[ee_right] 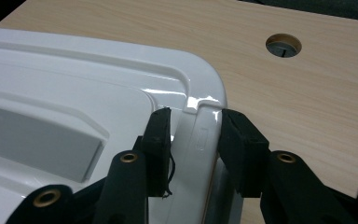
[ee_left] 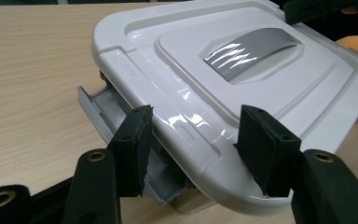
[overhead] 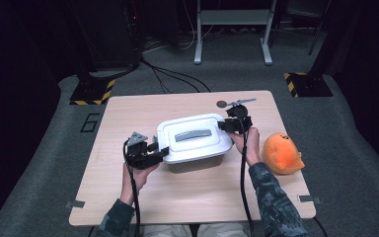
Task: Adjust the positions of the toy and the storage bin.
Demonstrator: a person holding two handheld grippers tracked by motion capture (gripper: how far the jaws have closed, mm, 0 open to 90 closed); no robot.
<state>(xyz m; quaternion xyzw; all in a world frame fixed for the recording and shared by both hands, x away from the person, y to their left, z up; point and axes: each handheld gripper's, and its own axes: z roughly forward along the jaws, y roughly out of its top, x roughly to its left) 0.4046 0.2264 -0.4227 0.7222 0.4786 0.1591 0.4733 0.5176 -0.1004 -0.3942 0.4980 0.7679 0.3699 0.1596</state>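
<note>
Your light wood-grain table (overhead: 187, 192) carries everything here. Mid-table, a touch toward the far side, sits the white plastic storage box with a glossy snap-on lid (overhead: 193, 138), and the grey curved handle (overhead: 193, 135) is set into the lid's raised centre panel. To your right, on the table near its right edge, lies the round orange plush toy (overhead: 282, 153), well apart from the box and just beside your right hand. Your left gripper (overhead: 159, 150) is at the box's left end — in the left gripper view its black pads (ee_left: 133, 154) stand wide on either side of the lid's rim, not pressing it, and the grey latch flap (ee_left: 107, 116) below the rim hangs swung out from the box wall. Your right gripper (overhead: 226, 125) is at the far right corner of the lid; in the right gripper view its jaws sit narrow around the lid's raised edge strip, pads (ee_right: 161, 140) right against the plastic on both sides — pinching that strip. The lid lies flat on the box in the high view. A small round cable hole (overhead: 221, 104) sits in the tabletop beyond the right gripper, close to the far edge.
</note>
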